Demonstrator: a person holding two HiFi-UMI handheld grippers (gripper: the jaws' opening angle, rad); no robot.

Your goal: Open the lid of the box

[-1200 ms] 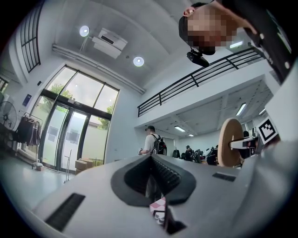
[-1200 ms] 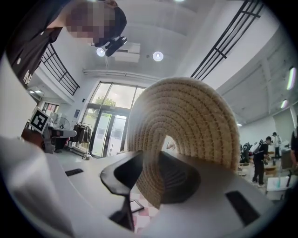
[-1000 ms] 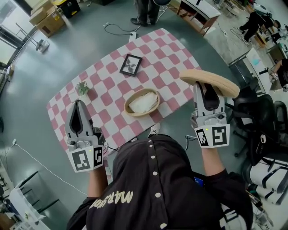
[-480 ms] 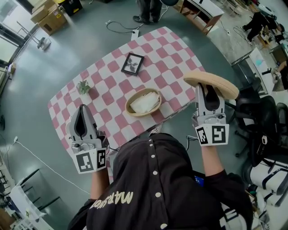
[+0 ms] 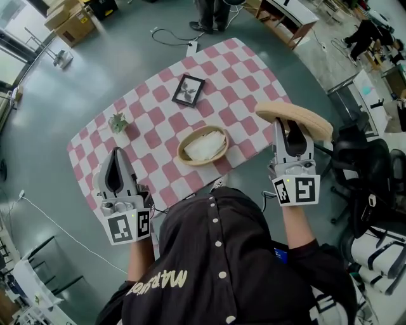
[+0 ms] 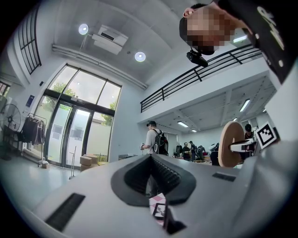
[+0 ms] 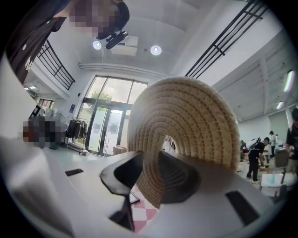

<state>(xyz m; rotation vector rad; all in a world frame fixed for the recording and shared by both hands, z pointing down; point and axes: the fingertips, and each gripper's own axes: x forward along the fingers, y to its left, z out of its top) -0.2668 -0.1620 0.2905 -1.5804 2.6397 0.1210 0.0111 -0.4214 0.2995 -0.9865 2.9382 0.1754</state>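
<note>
The woven oval box (image 5: 202,145) stands open near the front of the pink-checked table (image 5: 222,70), with white cloth showing inside it. My right gripper (image 5: 288,126) is shut on the box's woven lid (image 5: 294,118), held edge-on in the air over the table's right edge. In the right gripper view the lid (image 7: 186,121) stands upright, its rim pinched in the right gripper (image 7: 150,173). My left gripper (image 5: 115,166) hovers over the table's front left corner, shut, with nothing in it. The left gripper view shows the left gripper (image 6: 151,160) with its pads together.
A framed picture (image 5: 188,90) lies at the back of the table and a small potted plant (image 5: 117,122) stands at its left. Black office chairs (image 5: 361,171) crowd the right side. Cardboard boxes (image 5: 70,24) and a standing person (image 5: 209,13) are beyond the table.
The left gripper has drawn slightly back toward the table's front edge. The right gripper still holds the lid in nearly the same place.
</note>
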